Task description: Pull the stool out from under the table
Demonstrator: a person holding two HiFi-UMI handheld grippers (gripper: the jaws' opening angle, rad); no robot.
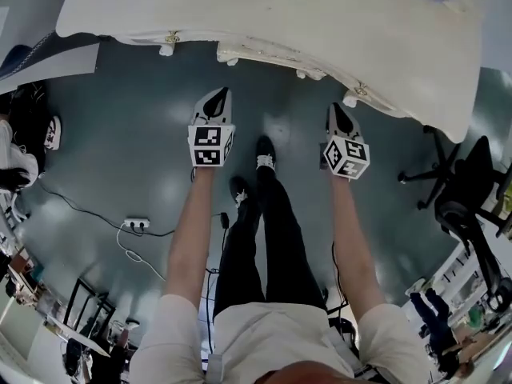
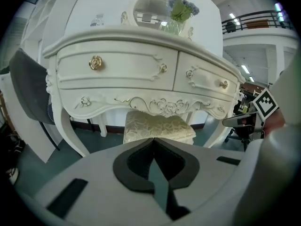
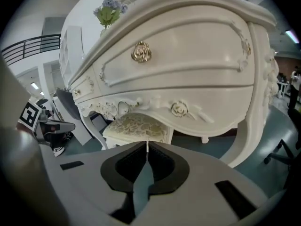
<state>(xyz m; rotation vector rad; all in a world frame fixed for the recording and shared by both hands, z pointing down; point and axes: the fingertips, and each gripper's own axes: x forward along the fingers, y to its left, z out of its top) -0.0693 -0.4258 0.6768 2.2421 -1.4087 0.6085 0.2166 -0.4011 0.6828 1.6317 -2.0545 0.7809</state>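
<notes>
Evidently the reach is only just getting under way. The left gripper [image 1: 217,96] and the right gripper [image 1: 339,112] are hanging side by side over the floor [image 1: 120,134] on the near side of the table [image 1: 240,14], and each is pointing forward and down toward the space beneath it. Both pairs of tongs are sitting pressed together with nothing between them. I am reading that as a travelling posture: nothing is within reach to clamp yet, and they would need to open before taking the seat. The person is holding them apart, one on either side of the feet [image 1: 264,152], probably to prepare a two-sided hold so the stool comes out straight rather than swivelling.

The stool [image 2: 158,126] is standing upright, tucked in the kneehole behind the carved apron [image 2: 160,105] and between the table's front legs [image 2: 66,126]. In the head view the table is hiding it entirely. Its cream patterned cushion [image 3: 136,125] is looking rectangular, with the long axis running left to right along the table's front and one long edge facing the near side, toward the grippers. In the right gripper view it is showing left of the jaws, so that gripper is standing off toward the stool's right end. A pull straight toward the near side, between the legs, is looking like the natural line.
</notes>
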